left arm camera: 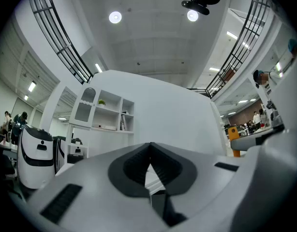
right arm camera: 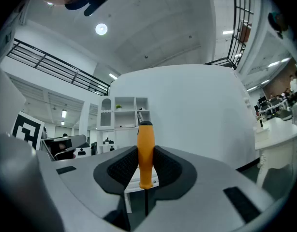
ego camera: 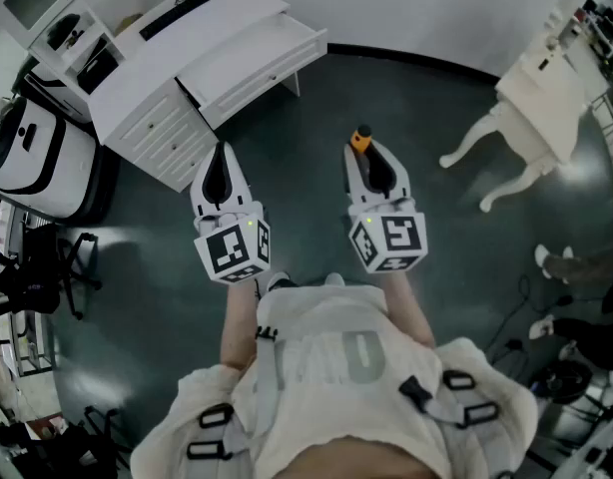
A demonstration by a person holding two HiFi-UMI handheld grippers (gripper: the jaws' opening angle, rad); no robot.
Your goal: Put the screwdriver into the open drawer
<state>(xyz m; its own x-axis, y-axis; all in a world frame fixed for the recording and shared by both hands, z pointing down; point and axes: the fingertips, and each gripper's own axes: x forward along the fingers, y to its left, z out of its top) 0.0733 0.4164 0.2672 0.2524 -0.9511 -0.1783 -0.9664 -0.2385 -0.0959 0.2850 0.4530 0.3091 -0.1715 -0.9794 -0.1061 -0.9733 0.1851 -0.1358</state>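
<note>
Handle of screwdriver (right arm camera: 145,151): orange plastic, smooth, slight sheen; black cap; thin dark metal shaft. Shells of right gripper (right arm camera: 145,167) and left gripper (left arm camera: 149,164): matt light-grey plastic; jaws lined with black ribbed pads (right arm camera: 115,170), rubbery look. The floor (ego camera: 316,118): dark, glossy, reflecting lights. The table (ego camera: 222,18) and drawer (ego camera: 249,60): smooth white painted finish. Person's top (ego camera: 346,357): cream cloth, grey webbing straps (ego camera: 267,387)

Open lab hall (white desk (ego camera: 219,20), mezzanine railings (left arm camera: 61,37))

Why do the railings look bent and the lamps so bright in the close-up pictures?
Left gripper view: wide lens bows the railings, ceiling lamp blows out white. Right gripper view: same bowing, dark corners, screwdriver sharp. Head view: dimmer, milder curving.
</note>
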